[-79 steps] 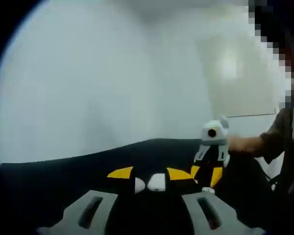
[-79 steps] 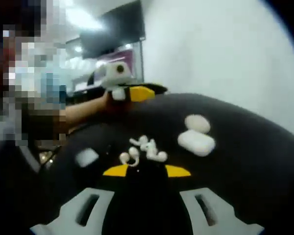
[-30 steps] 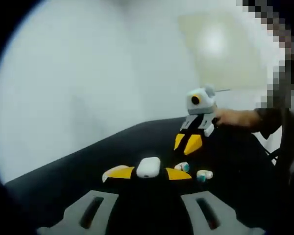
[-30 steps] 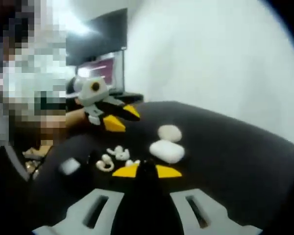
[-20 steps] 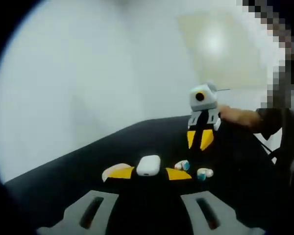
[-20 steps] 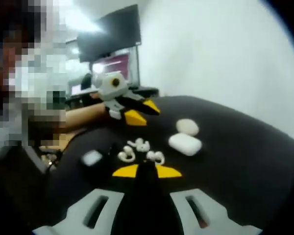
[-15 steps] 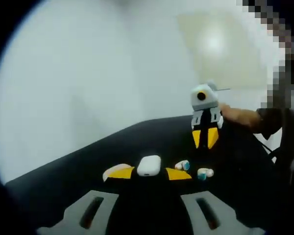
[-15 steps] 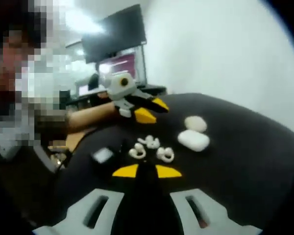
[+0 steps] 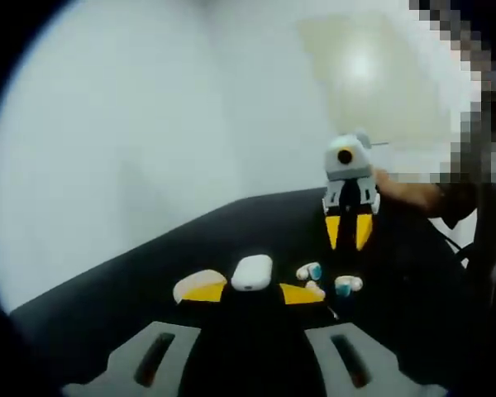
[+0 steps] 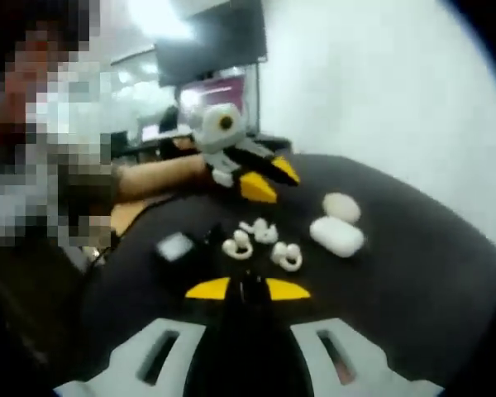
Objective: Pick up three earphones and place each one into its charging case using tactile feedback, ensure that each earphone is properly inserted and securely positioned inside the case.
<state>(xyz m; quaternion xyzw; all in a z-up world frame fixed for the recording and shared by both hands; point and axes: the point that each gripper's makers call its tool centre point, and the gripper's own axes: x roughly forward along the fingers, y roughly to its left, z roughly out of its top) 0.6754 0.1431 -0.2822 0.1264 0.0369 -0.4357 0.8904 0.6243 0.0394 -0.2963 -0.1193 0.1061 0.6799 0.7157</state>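
Observation:
On the black tabletop lie three white earphones in a loose cluster. To their right are a white charging case and a white oval piece. My right gripper hovers just short of the earphones, its yellow tips a narrow gap apart and holding nothing. In the left gripper view, my left gripper stands wide open, with the white case just beyond its tips. Two teal-tipped earphones lie to the right. The right gripper points down behind them.
A small pale square box sits left of the earphones. The left gripper and a person's forearm cross the far side of the table. A dark screen hangs on the back wall. A hand holds the right gripper.
The right gripper has turned its tips downward and come over the earphones. Its jaws stand closer together than 2.6 s ago. The left gripper has held almost still by the case.

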